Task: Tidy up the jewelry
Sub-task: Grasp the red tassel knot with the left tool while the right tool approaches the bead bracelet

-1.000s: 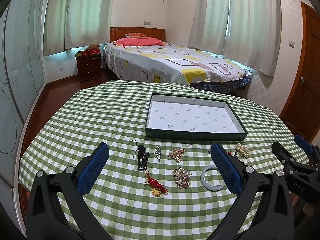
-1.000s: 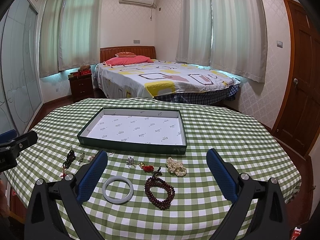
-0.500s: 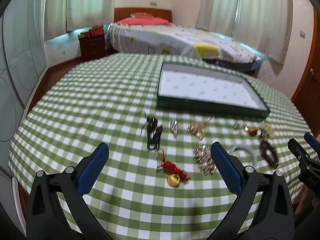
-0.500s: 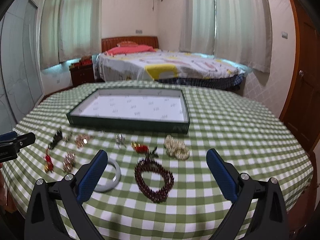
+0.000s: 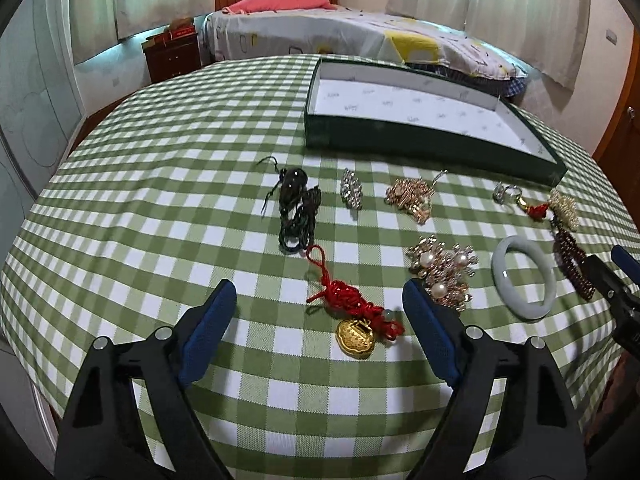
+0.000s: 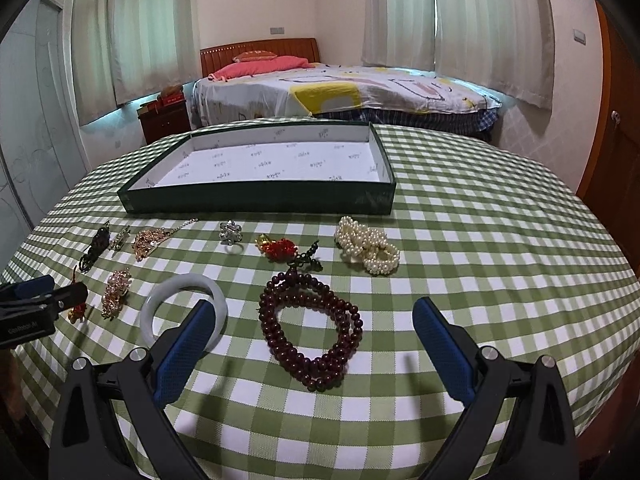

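Note:
My left gripper [image 5: 318,296] hovers low over the green checked table, its jaws closing. The red knot charm with a gold pendant [image 5: 354,320] lies between them, untouched by the pads. My right gripper [image 6: 315,308] stands open, with a dark red bead bracelet [image 6: 312,332] lying between its fingers. A pale jade bangle [image 6: 184,282] rests beside the right gripper's left finger [image 6: 188,344]. Behind the jewelry sits a green tray [image 6: 260,200] with a white lining and nothing in it.
More pieces lie in front of the tray: a black cord pendant [image 5: 296,208], a silver brooch [image 5: 351,194], a gold piece [image 5: 412,196], a pearl brooch [image 5: 440,268], a ring [image 6: 230,232], a red ornament [image 6: 280,248] and a pearl bracelet [image 6: 368,246]. A bed stands beyond the table.
Both grippers have sunk toward the table and tipped downward, so the jewelry looks larger. The left jaws have narrowed a little. Nothing on the table has moved.

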A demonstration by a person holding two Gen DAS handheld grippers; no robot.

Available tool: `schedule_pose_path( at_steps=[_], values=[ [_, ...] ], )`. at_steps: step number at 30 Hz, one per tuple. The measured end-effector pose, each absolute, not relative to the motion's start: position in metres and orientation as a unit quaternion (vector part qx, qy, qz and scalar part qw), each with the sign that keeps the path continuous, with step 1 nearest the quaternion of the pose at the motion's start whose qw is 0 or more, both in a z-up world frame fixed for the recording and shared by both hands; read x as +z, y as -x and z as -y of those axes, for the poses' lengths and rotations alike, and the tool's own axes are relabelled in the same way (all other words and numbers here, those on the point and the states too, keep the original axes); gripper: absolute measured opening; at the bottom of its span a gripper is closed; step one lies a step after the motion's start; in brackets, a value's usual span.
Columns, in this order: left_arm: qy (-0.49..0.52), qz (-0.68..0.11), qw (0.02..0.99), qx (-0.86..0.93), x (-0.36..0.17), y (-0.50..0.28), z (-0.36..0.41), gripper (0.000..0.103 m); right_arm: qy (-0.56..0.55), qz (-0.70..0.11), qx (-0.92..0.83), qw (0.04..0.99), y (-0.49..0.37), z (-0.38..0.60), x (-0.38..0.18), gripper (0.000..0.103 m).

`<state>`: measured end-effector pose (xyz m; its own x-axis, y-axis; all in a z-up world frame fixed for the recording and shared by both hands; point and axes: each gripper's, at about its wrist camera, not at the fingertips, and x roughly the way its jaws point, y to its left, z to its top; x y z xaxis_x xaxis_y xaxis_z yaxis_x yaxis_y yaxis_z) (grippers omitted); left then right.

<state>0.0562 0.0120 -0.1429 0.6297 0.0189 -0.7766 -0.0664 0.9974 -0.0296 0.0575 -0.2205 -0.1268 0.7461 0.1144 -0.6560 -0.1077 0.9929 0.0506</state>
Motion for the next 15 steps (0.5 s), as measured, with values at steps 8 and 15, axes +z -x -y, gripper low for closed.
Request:
schedule_pose_path(
  at_steps=[8, 15],
  values=[
    [0.016, -0.440, 0.897, 0.032, -0.151, -0.056, -0.010, 0.084, -0.012, -0.360, 0.063, 0.931, -0.060, 0.221, -0.131, 0.096],
    [0.004, -0.427, 0.904, 0.002, -0.146, -0.051, -0.004, 0.044, -0.022, -0.367, 0.064, 0.928, -0.064, 0.224, -0.136, 0.096]
  ],
)
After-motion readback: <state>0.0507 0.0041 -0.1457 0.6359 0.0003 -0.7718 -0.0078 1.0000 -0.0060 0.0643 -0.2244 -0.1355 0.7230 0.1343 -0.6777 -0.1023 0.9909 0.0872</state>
